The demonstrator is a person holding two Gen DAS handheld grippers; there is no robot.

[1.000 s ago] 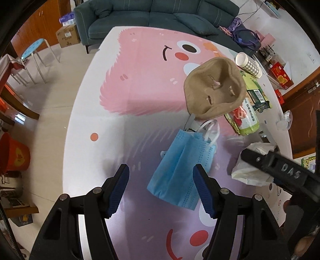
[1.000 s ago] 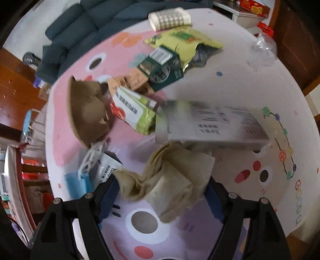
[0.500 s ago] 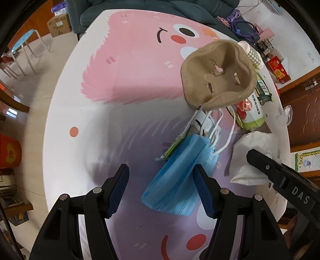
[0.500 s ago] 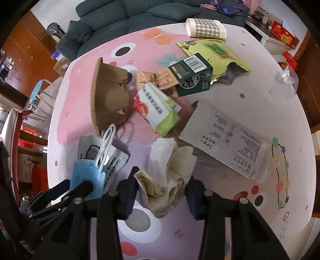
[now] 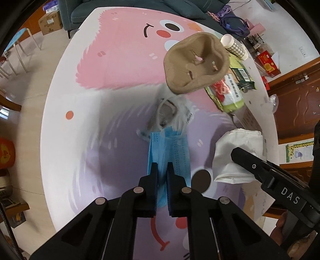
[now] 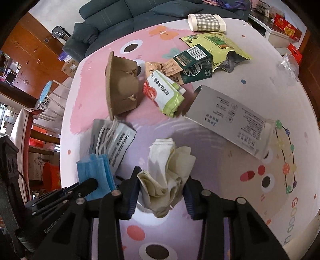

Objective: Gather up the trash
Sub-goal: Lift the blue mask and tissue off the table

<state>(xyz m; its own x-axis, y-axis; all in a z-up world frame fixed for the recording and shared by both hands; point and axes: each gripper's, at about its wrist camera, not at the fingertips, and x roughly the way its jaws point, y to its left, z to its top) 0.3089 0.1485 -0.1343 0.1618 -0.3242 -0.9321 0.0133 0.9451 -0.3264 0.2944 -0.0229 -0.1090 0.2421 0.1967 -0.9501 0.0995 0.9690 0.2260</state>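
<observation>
Blue mask (image 5: 168, 152) is clenched lengthwise in the left claw (image 5: 162, 170); crumpled tissue (image 6: 166, 176) sits between the closing right claw (image 6: 160, 192) jaws.

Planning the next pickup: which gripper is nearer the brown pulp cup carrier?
Left. The left gripper, clamping the blue mask, sits nearer the carrier; the right gripper is farther, closing on tissue.

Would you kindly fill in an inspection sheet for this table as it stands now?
Surface: round table with cartoon print.
Job's things: blue mask, crumpled tissue, white box, paper cup, snack wrappers, pulp cup tray.
Clutter: clear plastic piece.
Grippers: left gripper shut on the mask; right gripper closing, pads pressing the tissue.
Cables: purple cord behind the table.
Surroundings: sofa, stool, red bucket.
</observation>
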